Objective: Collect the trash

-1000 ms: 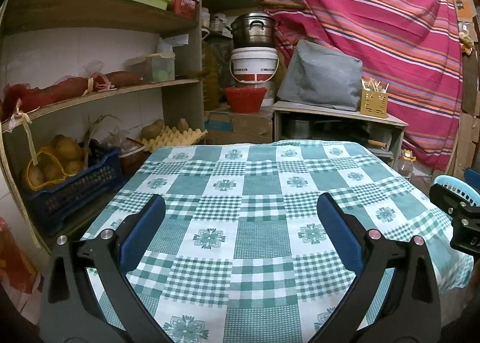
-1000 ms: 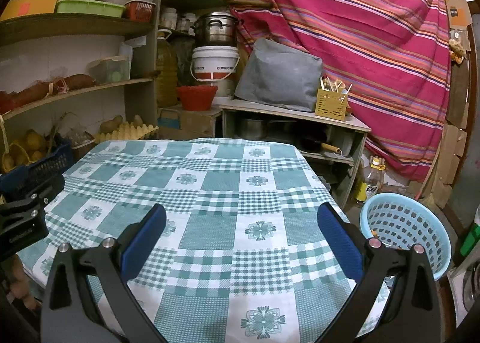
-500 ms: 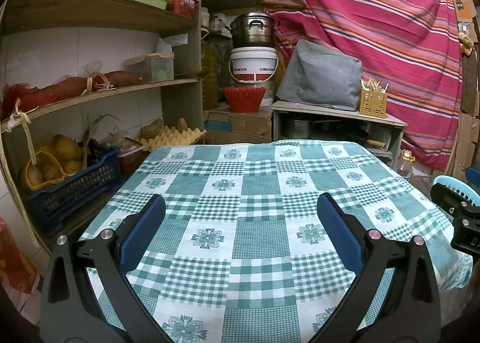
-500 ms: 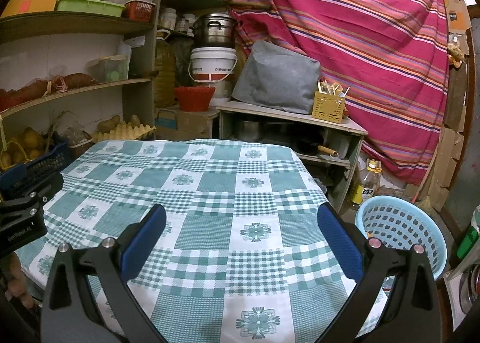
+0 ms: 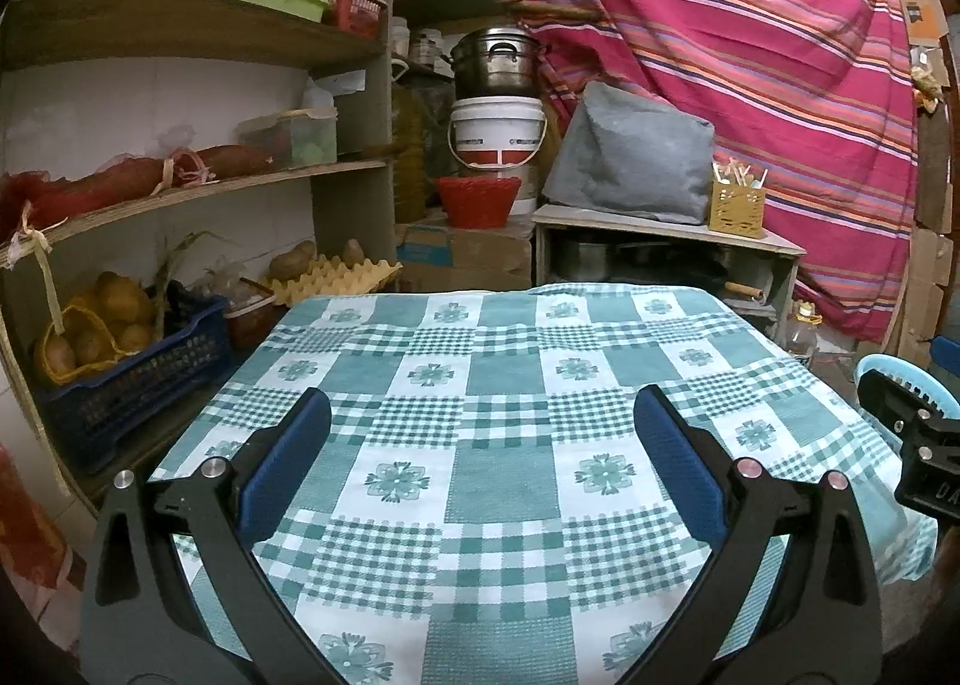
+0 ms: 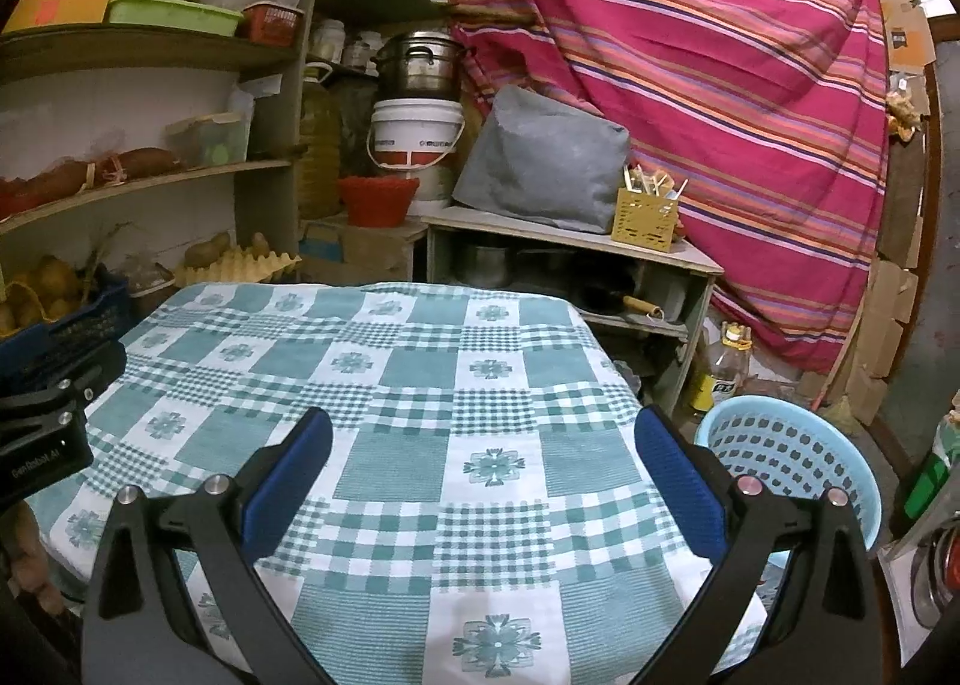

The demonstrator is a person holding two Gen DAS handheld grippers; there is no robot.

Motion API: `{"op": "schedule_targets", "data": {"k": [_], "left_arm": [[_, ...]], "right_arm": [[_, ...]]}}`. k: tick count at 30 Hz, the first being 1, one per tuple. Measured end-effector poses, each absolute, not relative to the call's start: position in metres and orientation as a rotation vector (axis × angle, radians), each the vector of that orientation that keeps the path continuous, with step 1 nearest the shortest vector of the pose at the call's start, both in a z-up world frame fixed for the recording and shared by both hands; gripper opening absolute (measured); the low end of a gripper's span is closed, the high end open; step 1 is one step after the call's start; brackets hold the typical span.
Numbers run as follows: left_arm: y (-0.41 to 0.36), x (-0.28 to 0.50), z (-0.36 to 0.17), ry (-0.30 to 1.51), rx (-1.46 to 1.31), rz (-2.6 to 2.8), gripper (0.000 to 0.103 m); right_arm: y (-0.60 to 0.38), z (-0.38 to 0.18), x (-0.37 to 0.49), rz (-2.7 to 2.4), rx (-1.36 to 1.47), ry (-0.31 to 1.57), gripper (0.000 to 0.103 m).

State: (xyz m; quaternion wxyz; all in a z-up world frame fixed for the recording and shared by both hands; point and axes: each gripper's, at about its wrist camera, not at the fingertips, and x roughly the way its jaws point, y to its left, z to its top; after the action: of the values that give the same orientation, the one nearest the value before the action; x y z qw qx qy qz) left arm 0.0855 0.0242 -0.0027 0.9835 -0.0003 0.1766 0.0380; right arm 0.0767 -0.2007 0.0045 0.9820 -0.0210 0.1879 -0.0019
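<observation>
My left gripper [image 5: 480, 421] hangs open over the near part of a table [image 5: 510, 337] covered with a green and white checked cloth, nothing between its blue pads. My right gripper [image 6: 483, 439] is open too, over the table's near right part. A light blue perforated basket [image 6: 786, 463] stands on the floor to the right of the table; its rim [image 5: 900, 379] shows at the right edge of the left wrist view. No trash shows on the cloth. Each gripper appears at the edge of the other's view.
Wooden shelves [image 5: 198, 187] with potatoes, a blue crate [image 5: 132, 379] and egg trays line the left side. Behind the table stand a low cabinet [image 6: 570, 247] with a grey cover, a white bucket [image 6: 417, 133] and a pot. A striped red curtain hangs at the back right.
The right wrist view has drifted slightly right and back, so the blue basket sits further into view. The left wrist view is almost unchanged. Both grippers stay open.
</observation>
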Motion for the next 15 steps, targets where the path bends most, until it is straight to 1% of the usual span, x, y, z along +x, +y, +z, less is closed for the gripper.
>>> {"op": "schedule_targets", "data": {"k": [15], "left_arm": [[0.001,0.093,0.005,0.352,0.002,0.03,0.098]], "right_arm": [[-0.24,0.009,0.075,-0.042,-0.029,0.368,0.098]]}}
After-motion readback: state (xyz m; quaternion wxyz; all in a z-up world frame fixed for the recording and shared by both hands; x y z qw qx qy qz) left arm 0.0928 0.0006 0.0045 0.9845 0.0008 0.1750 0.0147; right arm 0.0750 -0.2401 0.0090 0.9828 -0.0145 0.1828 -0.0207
